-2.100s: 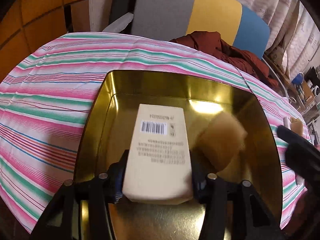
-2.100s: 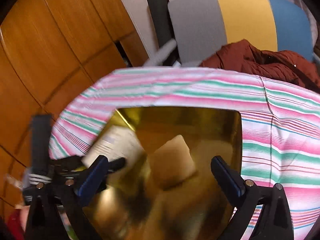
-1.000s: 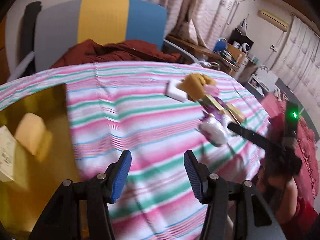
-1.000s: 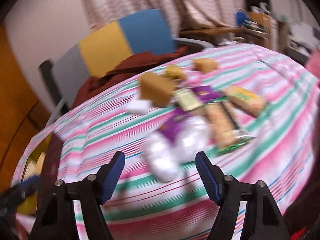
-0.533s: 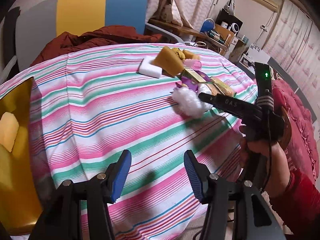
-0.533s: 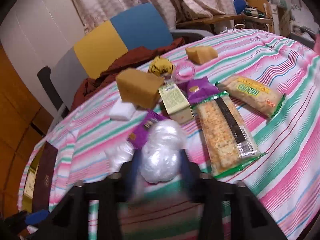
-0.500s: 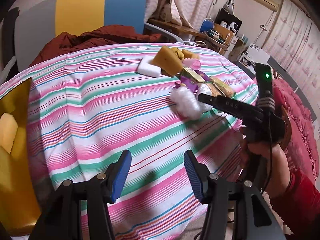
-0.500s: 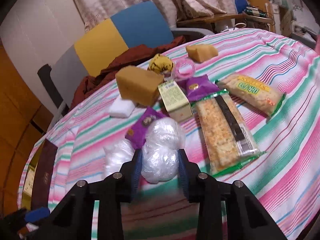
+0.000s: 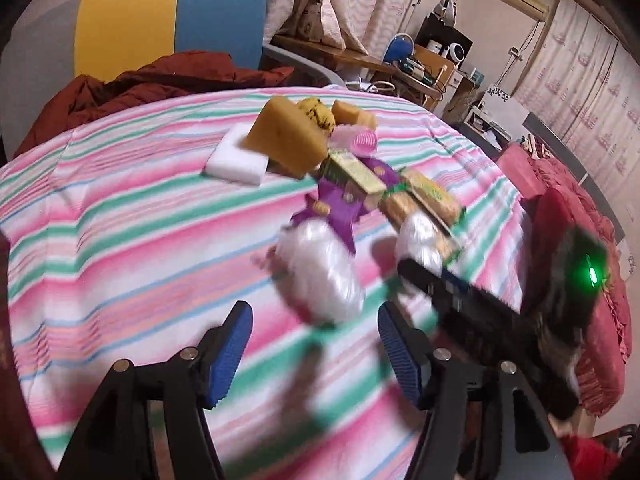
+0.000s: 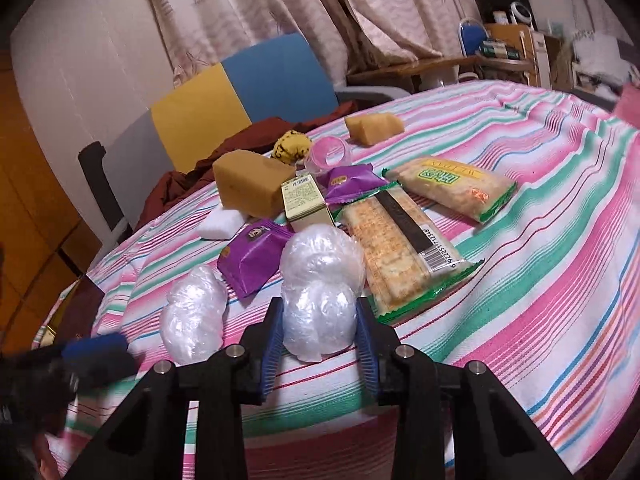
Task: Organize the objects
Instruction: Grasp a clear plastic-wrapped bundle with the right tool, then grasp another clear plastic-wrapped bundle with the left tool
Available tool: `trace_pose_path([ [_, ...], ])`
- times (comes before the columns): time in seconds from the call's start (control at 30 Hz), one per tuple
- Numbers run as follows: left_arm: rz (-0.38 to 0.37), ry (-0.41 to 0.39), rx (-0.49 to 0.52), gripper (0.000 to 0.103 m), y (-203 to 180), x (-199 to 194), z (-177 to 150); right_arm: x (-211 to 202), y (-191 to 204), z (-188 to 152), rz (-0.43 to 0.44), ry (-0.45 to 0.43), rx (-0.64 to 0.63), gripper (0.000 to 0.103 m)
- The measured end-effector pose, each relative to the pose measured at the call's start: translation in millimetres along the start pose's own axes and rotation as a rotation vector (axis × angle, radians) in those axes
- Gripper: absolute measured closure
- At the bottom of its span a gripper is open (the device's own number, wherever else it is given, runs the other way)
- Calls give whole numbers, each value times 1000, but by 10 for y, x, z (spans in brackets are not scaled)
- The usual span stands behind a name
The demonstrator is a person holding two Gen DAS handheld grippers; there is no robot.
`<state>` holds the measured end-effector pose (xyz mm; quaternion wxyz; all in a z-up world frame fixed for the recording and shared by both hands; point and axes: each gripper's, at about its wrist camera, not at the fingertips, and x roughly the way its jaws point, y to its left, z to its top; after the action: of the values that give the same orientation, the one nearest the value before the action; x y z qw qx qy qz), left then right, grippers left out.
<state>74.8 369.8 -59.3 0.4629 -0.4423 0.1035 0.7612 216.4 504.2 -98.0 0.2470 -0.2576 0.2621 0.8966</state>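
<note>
In the right wrist view my right gripper (image 10: 320, 320) is shut on a crumpled clear plastic bundle (image 10: 322, 280) that rests on the striped tablecloth (image 10: 540, 280). A second plastic bundle (image 10: 194, 316) lies to its left. The left wrist view is blurred. There my left gripper (image 9: 316, 332) has its jaws opening, and that second bundle (image 9: 320, 272) sits just beyond the tips, touched by neither pad. The right gripper (image 9: 432, 276) comes in from the right there. Behind the bundles lie purple packets (image 10: 252, 258), cracker packs (image 10: 396, 248), a yellow sponge (image 10: 248, 184) and a white block (image 10: 220, 224).
A small green box (image 10: 304, 200), a pink ring (image 10: 328, 154) and another sponge piece (image 10: 372, 126) lie farther back. A dark brown flat thing (image 10: 84, 308) sits at the table's left end. A chair (image 9: 168, 20) with a red garment (image 9: 160, 84) stands behind.
My right gripper has closed on the plastic bundle. My left gripper has swung right, away from the gold tin toward the pile, and its jaws have spread wider.
</note>
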Motion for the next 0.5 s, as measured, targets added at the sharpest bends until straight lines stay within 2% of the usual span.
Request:
trace_pose_path([
  [0.17, -3, 24, 15, 37, -68, 300, 120, 5, -19, -39, 9, -32, 2, 69],
  [0.23, 18, 27, 12, 41, -54, 405, 122, 6, -31, -43, 15, -36, 7, 69],
  [0.27, 13, 21, 7, 48, -33, 443, 113, 5, -39, -45, 18, -38, 11, 69],
  [0.5, -10, -54, 37, 64, 42, 435, 22, 13, -26, -61, 14, -48, 2, 68],
])
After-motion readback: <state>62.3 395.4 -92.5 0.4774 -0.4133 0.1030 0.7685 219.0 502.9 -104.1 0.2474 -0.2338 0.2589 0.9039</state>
